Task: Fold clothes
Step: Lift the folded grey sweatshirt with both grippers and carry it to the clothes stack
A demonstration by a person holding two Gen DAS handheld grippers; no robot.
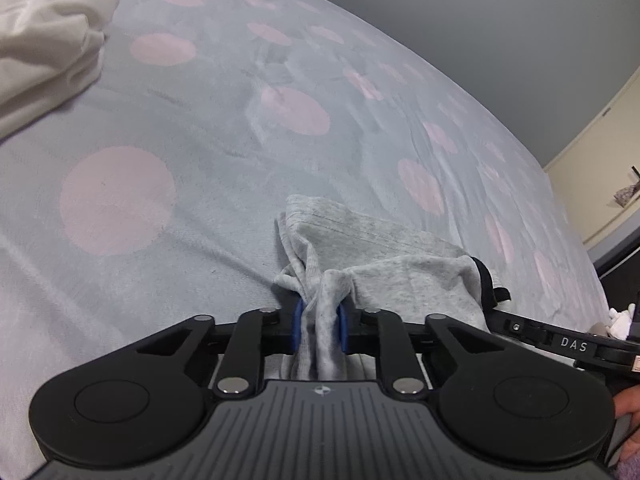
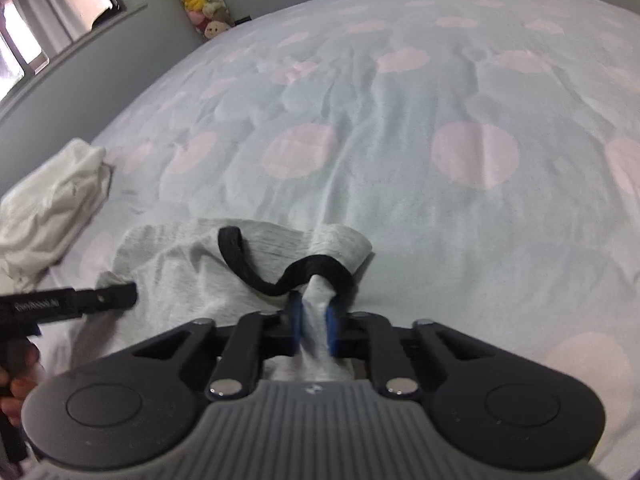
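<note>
A light grey garment [image 1: 384, 252] with black trim lies bunched on the bed. My left gripper [image 1: 320, 326] is shut on a gathered fold of it, cloth pinched between the blue pads. In the right wrist view the same grey garment [image 2: 180, 264] shows its black trim [image 2: 256, 276] looping across the top. My right gripper [image 2: 314, 326] is shut on the cloth just under that trim. The right gripper's arm shows in the left wrist view [image 1: 560, 340], and the left one in the right wrist view [image 2: 80, 300]. Both hold the garment low over the bed.
The bed is covered by a pale blue sheet with pink dots [image 1: 200, 128]. A crumpled white garment [image 1: 44, 44] lies at the left, also in the right wrist view [image 2: 48, 204]. Plush toys [image 2: 204, 4] and a window [image 2: 48, 12] are beyond the bed.
</note>
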